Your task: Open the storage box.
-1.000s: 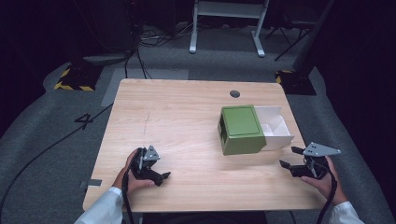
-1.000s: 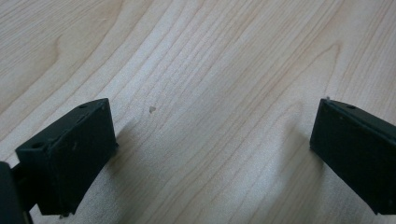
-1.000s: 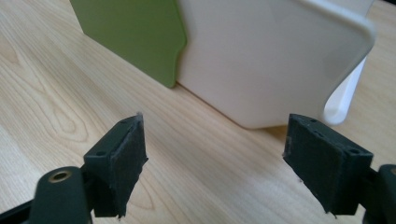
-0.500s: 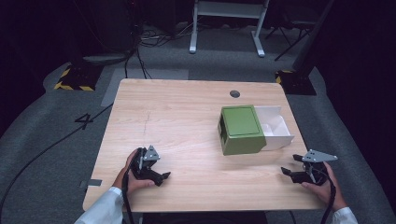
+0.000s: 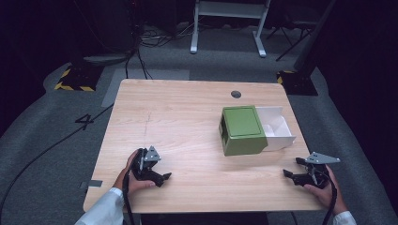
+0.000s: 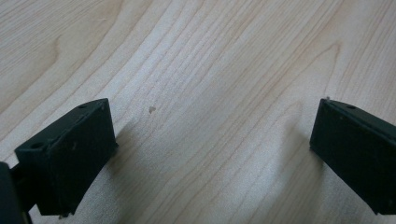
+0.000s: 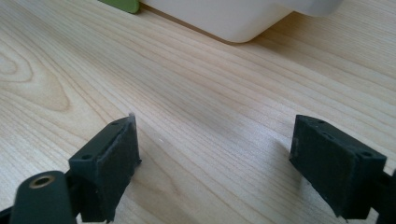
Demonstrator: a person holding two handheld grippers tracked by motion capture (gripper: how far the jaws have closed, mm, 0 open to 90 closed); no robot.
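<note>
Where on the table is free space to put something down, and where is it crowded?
The table's whole left and middle part is bare, from the far edge to the left gripper. It is crowded on the right: the green box with its white drawer pulled out, the right gripper nearby.

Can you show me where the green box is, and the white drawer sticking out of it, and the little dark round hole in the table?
Green box (image 5: 241,122): high view, on its flat top.
White drawer (image 5: 278,127): high view, on its open inside.
Dark round hole (image 5: 236,94): high view, at its middle, near the wooden table's far edge.

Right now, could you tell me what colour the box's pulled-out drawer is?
White; the drawer shows best in the high view.
</note>
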